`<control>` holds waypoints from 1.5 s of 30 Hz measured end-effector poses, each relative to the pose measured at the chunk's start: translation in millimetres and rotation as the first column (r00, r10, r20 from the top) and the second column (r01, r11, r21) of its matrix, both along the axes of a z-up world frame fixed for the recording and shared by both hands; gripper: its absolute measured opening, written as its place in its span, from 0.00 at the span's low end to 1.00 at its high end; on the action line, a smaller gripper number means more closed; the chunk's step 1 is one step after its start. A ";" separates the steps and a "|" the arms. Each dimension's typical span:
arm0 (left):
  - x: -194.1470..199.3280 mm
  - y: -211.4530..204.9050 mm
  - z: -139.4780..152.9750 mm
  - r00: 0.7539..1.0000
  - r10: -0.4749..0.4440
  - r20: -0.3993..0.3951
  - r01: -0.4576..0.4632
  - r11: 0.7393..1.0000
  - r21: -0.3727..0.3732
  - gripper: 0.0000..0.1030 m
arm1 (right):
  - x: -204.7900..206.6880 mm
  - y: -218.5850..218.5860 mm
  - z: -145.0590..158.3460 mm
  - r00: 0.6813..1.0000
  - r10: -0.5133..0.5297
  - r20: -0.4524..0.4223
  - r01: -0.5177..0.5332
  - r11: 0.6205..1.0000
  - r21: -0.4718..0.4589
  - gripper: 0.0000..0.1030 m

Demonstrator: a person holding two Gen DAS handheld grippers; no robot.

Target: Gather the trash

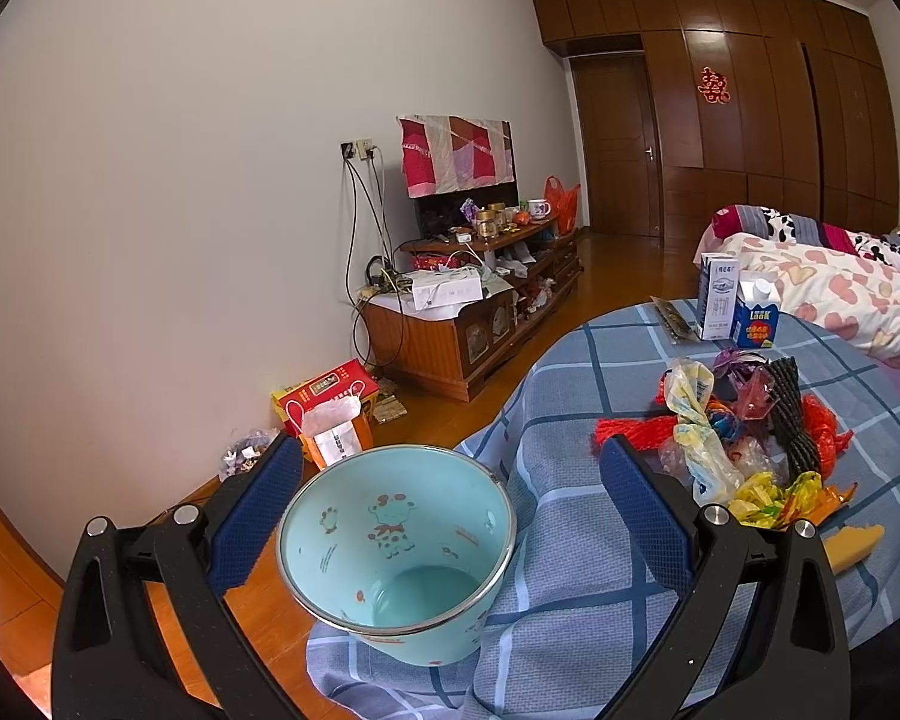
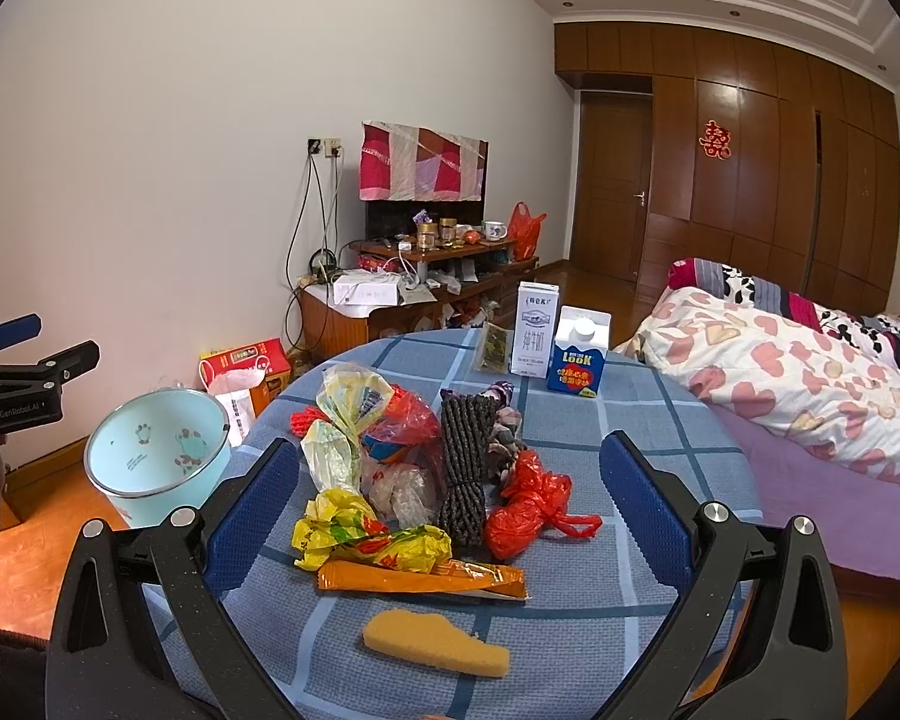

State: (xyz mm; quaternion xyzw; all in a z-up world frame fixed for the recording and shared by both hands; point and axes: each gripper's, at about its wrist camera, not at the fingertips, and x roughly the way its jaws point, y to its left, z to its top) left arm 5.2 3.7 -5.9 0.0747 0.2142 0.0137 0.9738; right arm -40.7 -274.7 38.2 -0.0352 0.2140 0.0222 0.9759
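A pale blue bucket [image 1: 390, 540] with cartoon prints stands empty beside the round table, and shows at lower left in the right wrist view [image 2: 156, 456]. My left gripper [image 1: 450, 462] is open, its blue pads apart on either side of the bucket's mouth without touching it. On the blue checked tablecloth [image 2: 570, 600] lies a trash pile: yellow wrapper [image 2: 372, 540], orange wrapper [image 2: 420, 579], red plastic bag [image 2: 528, 516], black rope bundle [image 2: 462, 468], pale printed bag [image 2: 342, 420]. A yellow sponge piece [image 2: 438, 642] lies nearest. My right gripper [image 2: 448, 450] is open above the pile, holding nothing.
A white milk carton [image 2: 534, 330] and a blue carton [image 2: 579, 354] stand at the table's far edge. A bed [image 2: 810, 390] lies to the right. A cluttered TV stand [image 2: 390, 300] and a red box [image 2: 246, 360] stand by the wall on the wooden floor.
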 end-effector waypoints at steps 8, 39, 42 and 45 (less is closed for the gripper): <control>0.3 3.1 -3.6 1.000 0.004 -0.003 -0.004 1.000 0.001 0.94 | 0.4 -1.0 -1.9 1.000 -0.003 -0.004 0.003 1.000 0.003 0.96; 10.7 -57.9 -104.5 0.970 -0.108 -0.216 0.120 0.992 0.043 0.94 | -1.9 -40.6 -89.5 0.983 -0.125 -0.133 0.114 0.990 -0.087 0.89; 10.9 -62.8 -110.5 0.964 -0.123 -0.234 0.135 0.990 0.037 0.94 | -0.9 -43.1 -107.2 0.972 -0.119 -0.204 0.106 0.992 -0.071 0.74; 12.0 -65.6 -114.5 0.957 -0.137 -0.255 0.148 0.989 0.028 0.94 | 1.5 -42.9 -117.8 0.967 -0.079 -0.241 0.075 0.997 -0.022 0.60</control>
